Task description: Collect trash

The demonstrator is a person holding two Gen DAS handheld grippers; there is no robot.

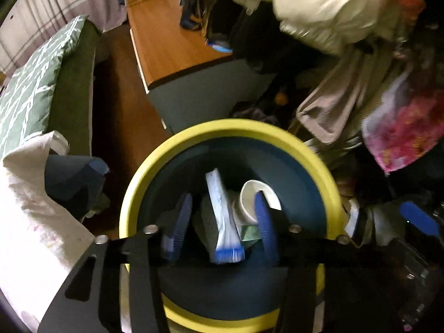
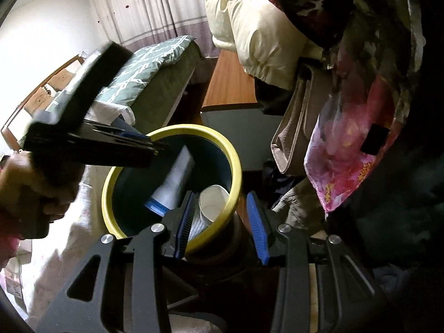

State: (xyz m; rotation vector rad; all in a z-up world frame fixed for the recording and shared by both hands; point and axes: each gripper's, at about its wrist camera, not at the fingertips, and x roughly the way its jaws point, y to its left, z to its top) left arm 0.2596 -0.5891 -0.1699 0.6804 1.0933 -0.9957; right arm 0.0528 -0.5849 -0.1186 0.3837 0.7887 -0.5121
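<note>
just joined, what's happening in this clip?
A person with two handheld grippers is collecting trash into a yellow-rimmed bin. The left gripper is open directly over the bin mouth, holding nothing. Inside the bin lie a white and blue packet and a white paper cup. The right gripper is also open and empty, beside the bin's rim. A bed and hanging clothes surround the bin.

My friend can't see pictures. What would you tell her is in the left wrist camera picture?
Looking straight down, the open left gripper hangs over a round bin with a yellow rim and dark blue inside. In the bin lie a white paper cup on its side and a white packet with a blue end. Around it are a bed, a wooden cabinet and piled clothes.
</note>
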